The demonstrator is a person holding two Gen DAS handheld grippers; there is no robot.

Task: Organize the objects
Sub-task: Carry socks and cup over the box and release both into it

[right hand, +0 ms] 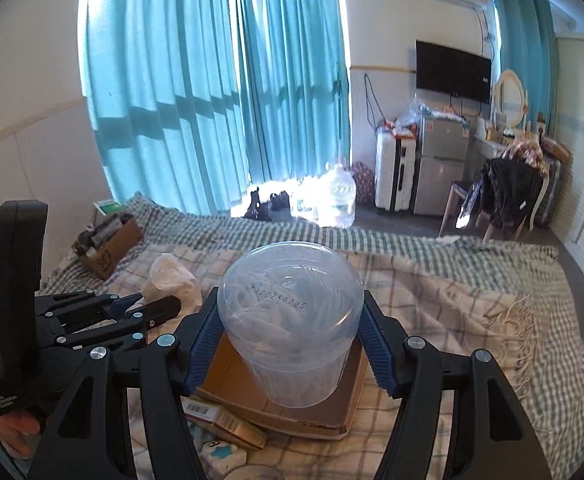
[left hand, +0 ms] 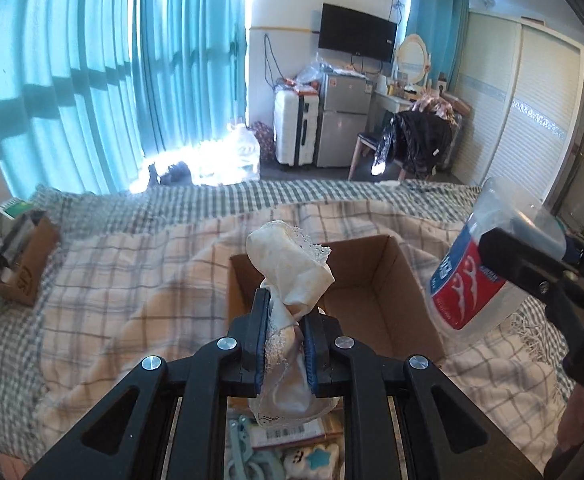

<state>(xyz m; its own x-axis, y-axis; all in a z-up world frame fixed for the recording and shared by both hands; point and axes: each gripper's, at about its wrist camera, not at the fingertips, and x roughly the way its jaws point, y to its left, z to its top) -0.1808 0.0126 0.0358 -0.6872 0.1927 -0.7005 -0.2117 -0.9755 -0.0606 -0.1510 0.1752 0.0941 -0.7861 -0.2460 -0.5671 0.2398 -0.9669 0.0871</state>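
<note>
My left gripper [left hand: 285, 322] is shut on a cream lace-trimmed cloth [left hand: 292, 264] and holds it above the near left edge of an open cardboard box [left hand: 380, 280] on the bed. My right gripper [right hand: 287, 334] is shut on a clear plastic tub [right hand: 292, 328] with a red and blue label, held above the same box [right hand: 231, 380]. In the left wrist view the tub [left hand: 472, 276] hangs at the right, beside the box. In the right wrist view the left gripper [right hand: 163, 306] and its cloth [right hand: 171, 280] are at the left.
A plaid blanket [left hand: 131, 280] covers the bed. A smaller cardboard box [left hand: 19, 260] with items sits at the bed's far left. Small packets and a star-patterned item [right hand: 219, 452] lie in front of the box. Curtains, suitcase, fridge and chair stand beyond the bed.
</note>
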